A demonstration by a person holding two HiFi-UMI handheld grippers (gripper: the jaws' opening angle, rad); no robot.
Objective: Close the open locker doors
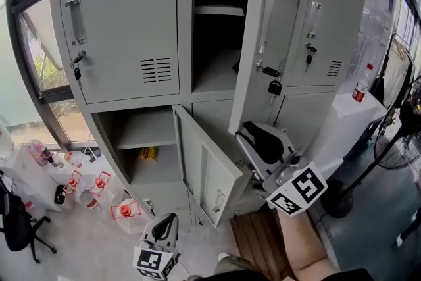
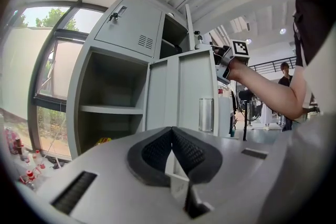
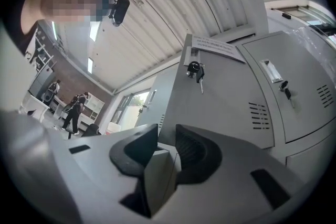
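The grey locker bank has two open doors. The upper middle door swings out to the right, with keys hanging from its lock. My right gripper is at that door's bottom corner, and its pads are closed on the lower edge. The lower left door stands wide open in front of a shelved compartment holding a small yellow item. My left gripper hangs low in front of that lower door, pads together, holding nothing.
Several red-capped bottles lie on the floor at the left under the window. A black chair is at the far left. A white counter carrying a bottle and a standing fan are at the right. A wooden mat lies underfoot.
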